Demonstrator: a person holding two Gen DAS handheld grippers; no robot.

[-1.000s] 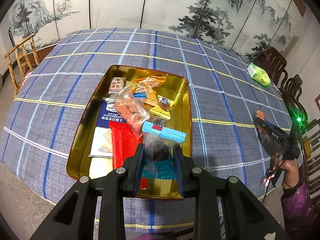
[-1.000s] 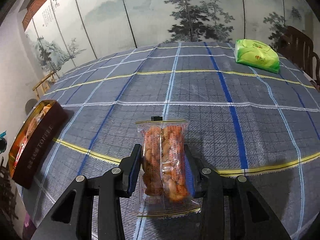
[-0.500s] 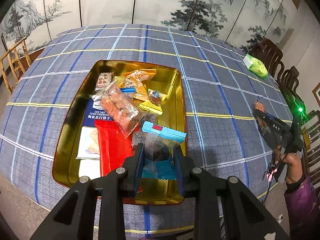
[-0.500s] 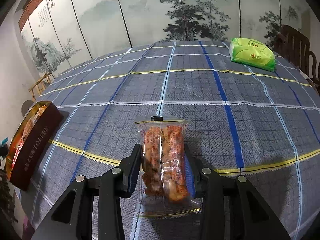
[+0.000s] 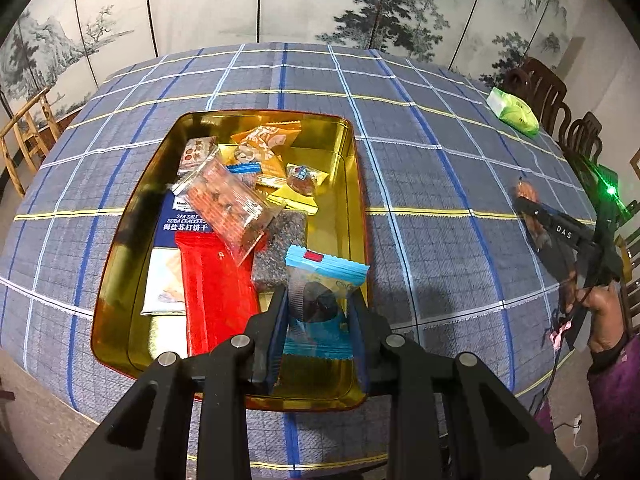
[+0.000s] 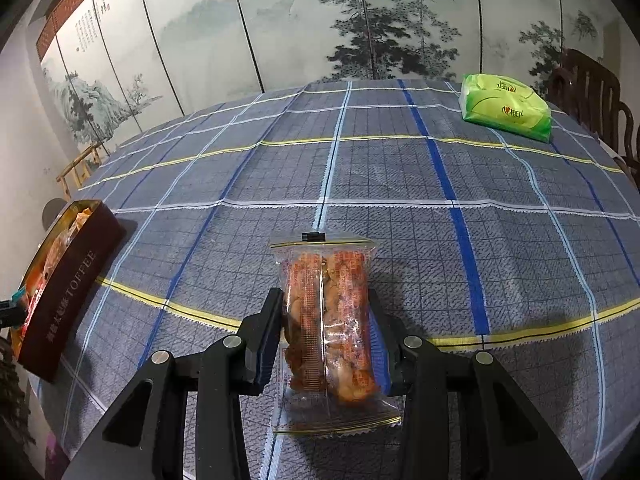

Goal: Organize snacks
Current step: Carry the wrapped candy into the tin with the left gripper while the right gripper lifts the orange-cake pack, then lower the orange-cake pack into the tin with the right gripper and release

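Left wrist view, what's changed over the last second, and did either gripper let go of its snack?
Neither let go. The left gripper swung left over the gold tin, still shut on the blue packet. The right gripper drifted slightly, still shut on the clear packet of orange snacks above the tablecloth. The tin's snacks and the green tissue pack stayed put.

"SEA SALT SODA CRACKERS" is showing in white on a blue cracker packet (image 5: 188,222) at the left of the frame. "DAS" is reading on the right hand-held gripper (image 5: 532,216) at the right edge. "TOFFEE" is running along the brown tin (image 6: 72,284) at lower left.
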